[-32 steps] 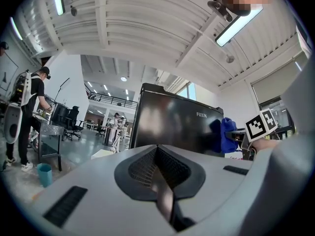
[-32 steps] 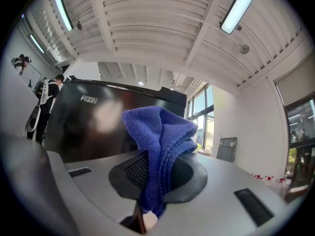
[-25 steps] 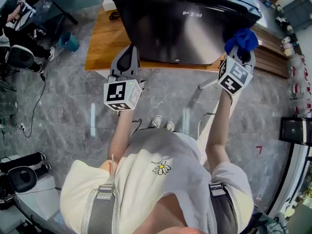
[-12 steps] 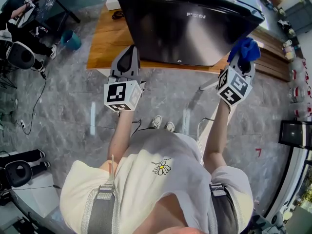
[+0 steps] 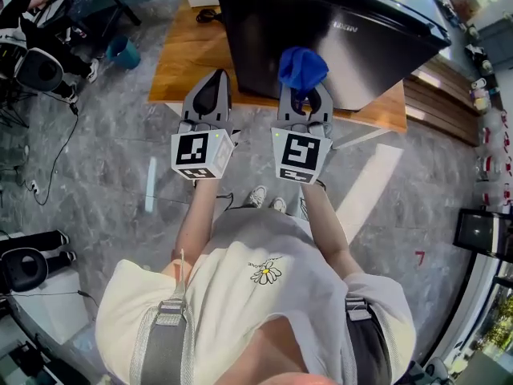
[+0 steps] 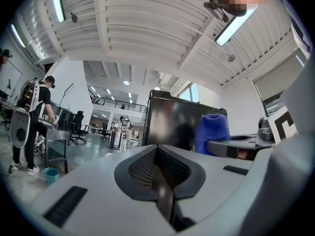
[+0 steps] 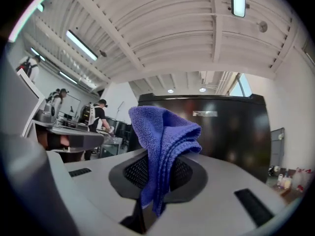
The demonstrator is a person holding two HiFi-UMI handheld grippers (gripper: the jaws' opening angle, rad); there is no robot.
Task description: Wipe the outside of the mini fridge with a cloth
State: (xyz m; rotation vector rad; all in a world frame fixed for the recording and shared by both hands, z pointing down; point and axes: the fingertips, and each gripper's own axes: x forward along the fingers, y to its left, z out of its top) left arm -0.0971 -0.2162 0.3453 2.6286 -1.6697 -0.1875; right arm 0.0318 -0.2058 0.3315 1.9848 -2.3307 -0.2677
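Right tool: the right tool [image 5: 305, 99] is gripping a blue cloth [image 5: 302, 64], its jaws closed on a fold. A bunch is standing up past the tips and a tail is hanging down the slot.
Left tool: the left tool [image 5: 211, 83] is hovering just beside it, jaws pressed together on nothing, and pointing at the left end of the fridge.
Fridge: the black, glossy fridge [image 5: 361, 42] is standing on a low wooden worktop [image 5: 188, 58]. The cloth is sitting in front of the lower door, but I cannot tell whether it is touching.
Risk, slip: only a fold is being pinched, so I am guessing a hard drag across the door could pull the cloth free.
Risk, scrape: if the bunch is folding back under pressure, the bare tips could be marking the gloss.
Risk, crowding: with both tools this near each other, a sweep to the left could be knocking one into the other.
Edges: the worktop's front edge is lying just under the tips, and the door's right corner is reaching close to the worktop's end.
Room: open floor [image 5: 120, 159] is lying to the left and behind, giving space for stepping round to the sides.
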